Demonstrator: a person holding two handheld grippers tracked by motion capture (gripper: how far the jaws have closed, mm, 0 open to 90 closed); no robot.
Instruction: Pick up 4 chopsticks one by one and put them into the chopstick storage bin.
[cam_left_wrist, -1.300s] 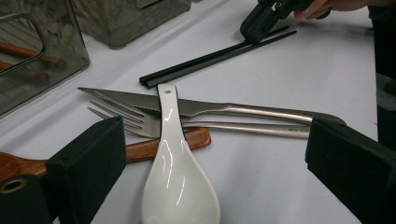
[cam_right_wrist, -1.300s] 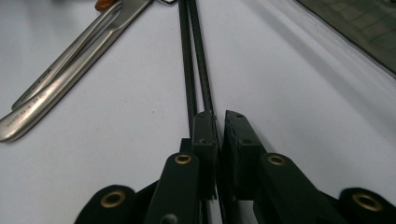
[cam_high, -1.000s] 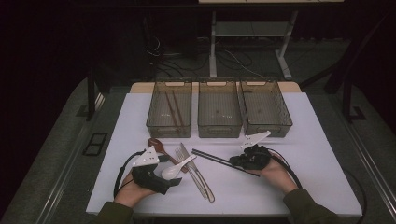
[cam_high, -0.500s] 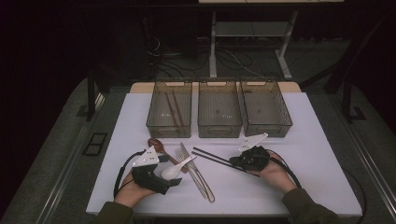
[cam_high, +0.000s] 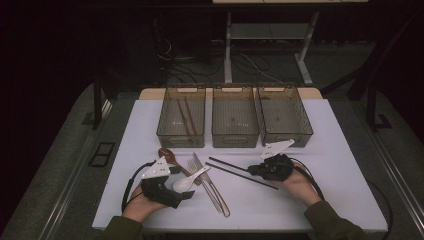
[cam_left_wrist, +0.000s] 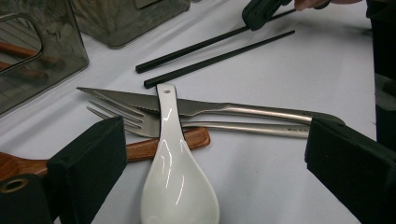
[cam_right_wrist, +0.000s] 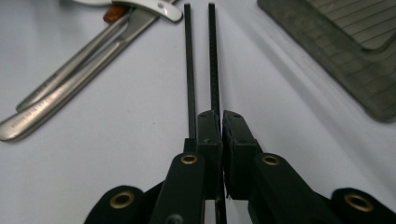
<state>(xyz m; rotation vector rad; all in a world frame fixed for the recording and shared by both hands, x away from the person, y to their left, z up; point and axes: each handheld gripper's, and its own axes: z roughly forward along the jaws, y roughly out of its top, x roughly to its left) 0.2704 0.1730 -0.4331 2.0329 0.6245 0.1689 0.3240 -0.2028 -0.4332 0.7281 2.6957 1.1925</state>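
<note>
Near edge of the white table (cam_high: 345, 200): left gripper (cam_high: 186, 186) jaws wide apart, nothing clamped, white ceramic spoon (cam_left_wrist: 175, 172) lying between them on the tabletop. Spoon handle crosses over steel knife (cam_left_wrist: 210, 108), fork (cam_left_wrist: 140, 122) and wooden spoon (cam_left_wrist: 154, 145). Right gripper (cam_right_wrist: 219, 133), nearer the right edge, jaws pinched narrow on one black chopstick (cam_right_wrist: 213, 60); second chopstick (cam_right_wrist: 188, 70) lies just beside it on the table. Far edge: three clear bins (cam_high: 235, 135) in a row, left one holding brown chopsticks (cam_high: 186, 117).
</note>
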